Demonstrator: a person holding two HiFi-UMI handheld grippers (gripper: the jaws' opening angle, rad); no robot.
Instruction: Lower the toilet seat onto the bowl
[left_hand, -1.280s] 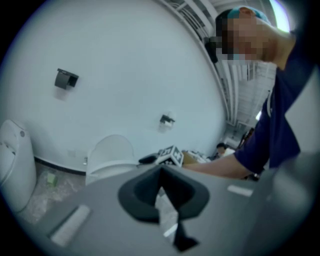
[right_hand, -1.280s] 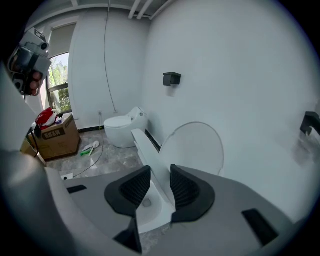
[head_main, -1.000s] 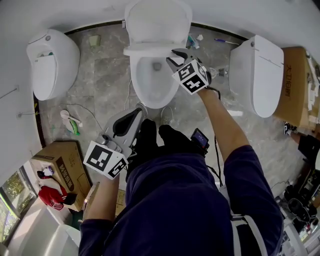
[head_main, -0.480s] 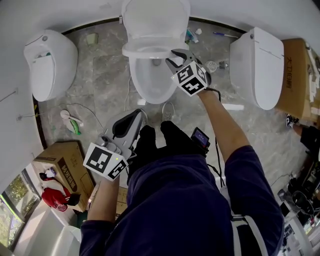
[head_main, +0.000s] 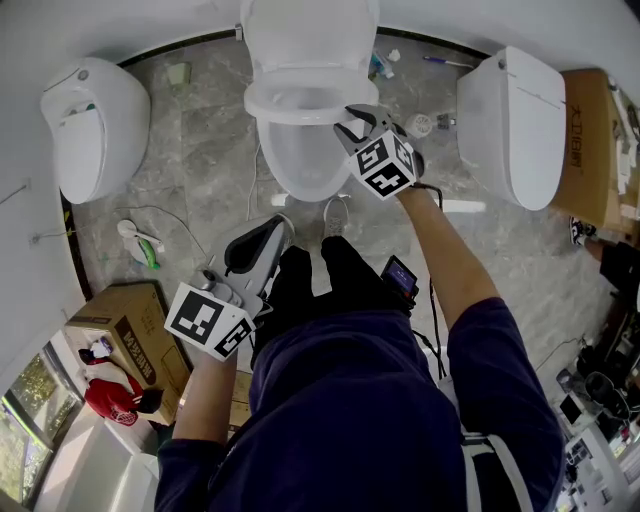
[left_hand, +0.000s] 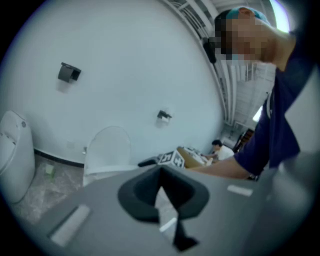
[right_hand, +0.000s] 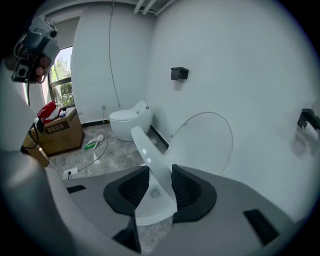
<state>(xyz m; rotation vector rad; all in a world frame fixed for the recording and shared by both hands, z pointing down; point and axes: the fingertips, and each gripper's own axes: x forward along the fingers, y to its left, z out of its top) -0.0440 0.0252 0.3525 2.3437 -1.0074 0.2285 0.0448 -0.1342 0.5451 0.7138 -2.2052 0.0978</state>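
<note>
The white toilet stands at the top middle of the head view with its lid (head_main: 308, 40) upright against the wall. Its seat (head_main: 290, 108) hangs part-way down over the bowl (head_main: 300, 160). My right gripper (head_main: 347, 118) is at the seat's right edge. In the right gripper view the seat's rim (right_hand: 145, 150) runs between the two pads and fills the gap, with the right gripper (right_hand: 154, 172) shut on it. Its jaws have just been opening a little around the rim. My left gripper (head_main: 280, 222) is held low by the person's legs, shut and empty (left_hand: 160, 172).
A second toilet (head_main: 95, 125) stands at the left and a third (head_main: 515, 125) at the right. Cardboard boxes sit at the lower left (head_main: 120, 320) and far right (head_main: 590, 150). A green-handled brush (head_main: 140, 245) and cables lie on the marble floor.
The seat has tipped further down over the bowl, showing more of its ring. The right gripper has gone down with it. The left gripper has barely shifted.
</note>
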